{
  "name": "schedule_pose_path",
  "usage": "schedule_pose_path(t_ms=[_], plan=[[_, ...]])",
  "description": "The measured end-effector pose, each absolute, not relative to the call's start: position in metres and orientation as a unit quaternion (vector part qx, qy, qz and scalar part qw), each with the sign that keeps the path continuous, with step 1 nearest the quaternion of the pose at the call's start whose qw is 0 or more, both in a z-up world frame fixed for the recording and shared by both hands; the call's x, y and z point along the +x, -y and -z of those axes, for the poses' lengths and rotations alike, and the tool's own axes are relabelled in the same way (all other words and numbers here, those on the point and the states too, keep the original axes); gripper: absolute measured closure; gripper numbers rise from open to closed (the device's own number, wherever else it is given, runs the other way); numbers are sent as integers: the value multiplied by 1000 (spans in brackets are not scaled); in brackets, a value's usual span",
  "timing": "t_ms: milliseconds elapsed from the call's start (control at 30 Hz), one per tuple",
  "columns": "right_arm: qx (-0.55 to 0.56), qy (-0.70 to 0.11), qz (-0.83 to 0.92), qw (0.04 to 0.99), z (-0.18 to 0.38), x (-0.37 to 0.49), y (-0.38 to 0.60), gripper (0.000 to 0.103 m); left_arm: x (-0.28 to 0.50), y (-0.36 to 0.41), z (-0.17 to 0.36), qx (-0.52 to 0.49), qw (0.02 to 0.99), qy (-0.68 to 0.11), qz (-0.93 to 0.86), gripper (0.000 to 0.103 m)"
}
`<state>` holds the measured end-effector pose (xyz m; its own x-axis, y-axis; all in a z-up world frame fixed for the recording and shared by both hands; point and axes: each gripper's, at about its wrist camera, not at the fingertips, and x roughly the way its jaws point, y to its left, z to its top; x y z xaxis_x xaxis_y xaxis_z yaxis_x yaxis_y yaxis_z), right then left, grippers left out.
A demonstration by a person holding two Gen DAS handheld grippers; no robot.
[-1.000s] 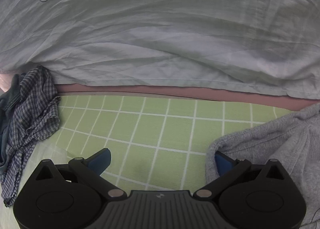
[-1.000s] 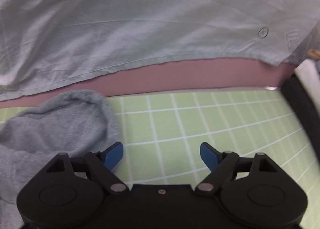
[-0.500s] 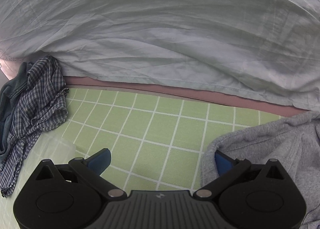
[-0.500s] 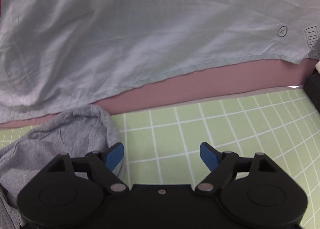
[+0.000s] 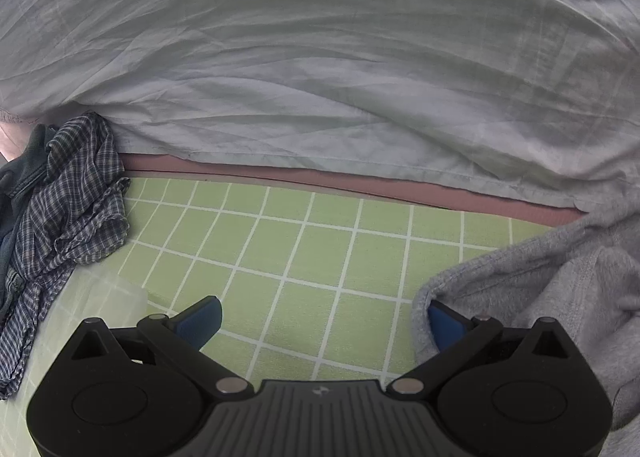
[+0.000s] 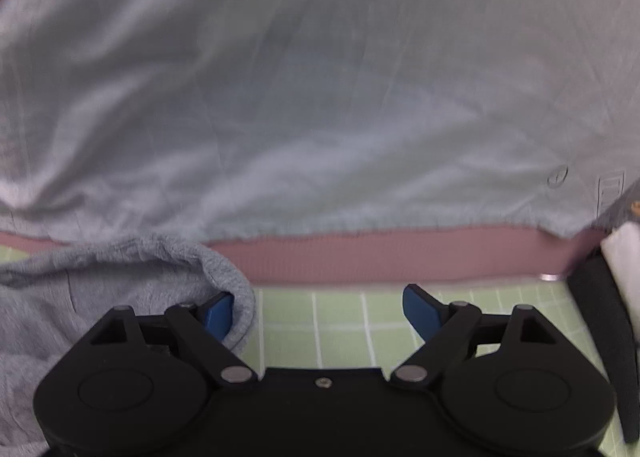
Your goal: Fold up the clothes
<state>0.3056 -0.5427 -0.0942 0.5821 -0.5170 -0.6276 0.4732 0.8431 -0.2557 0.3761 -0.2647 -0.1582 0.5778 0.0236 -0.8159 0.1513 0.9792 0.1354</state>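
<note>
Item 1, grey sweatshirt [image 5: 532, 297]: lay crumpled at the lower right of the left wrist frame and at the lower left of the right wrist frame [image 6: 100, 289], on the green grid-lined mat [image 5: 304, 257]. It was bunched, so its long axis and the way it pointed could not be told. A rolled hem edge curved beside the pad on that side in each view.

Item 2, left gripper [image 5: 324, 321]: fingers spread wide, nothing between them. Its right blue pad [image 5: 446, 323] sat against or just under the sweatshirt hem; which, could not be told.

Item 3, right gripper [image 6: 320, 311]: likewise spread wide and holding nothing, its left pad [image 6: 218, 315] touching the hem fold.

Item 4, checked shirt [image 5: 68, 217]: heaped at the left edge of the left wrist frame, over darker cloth.

Item 5, pale sheet [image 5: 320, 77]: filled the upper part of both frames, above a pink band [image 5: 360, 185]. Markings: a circled cross at the upper left, a printed green and orange motif at the upper right. No legible writing.
</note>
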Motion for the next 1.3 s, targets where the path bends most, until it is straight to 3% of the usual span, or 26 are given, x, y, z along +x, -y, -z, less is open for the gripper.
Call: schedule_pose_path(t_ms=[133,300,700,933,1300], plan=[[-92,-241,261,930,55,290,509,9,370,254,153,67,881,-466,40,0],[-91,-347,203,911,86,292,495,10,362,241,147,32,878,-475,44,0],[34,-350,250,902,81,173,477,6,276,177,96,0,890,-453,45,0],[89,-408,232,879,102,69,426,4,176,85,115,-15,865,-502,-4,0],[49,-470,157,867,144,-24,318,3,69,-15,138,-28,837,-545,-45,0]])
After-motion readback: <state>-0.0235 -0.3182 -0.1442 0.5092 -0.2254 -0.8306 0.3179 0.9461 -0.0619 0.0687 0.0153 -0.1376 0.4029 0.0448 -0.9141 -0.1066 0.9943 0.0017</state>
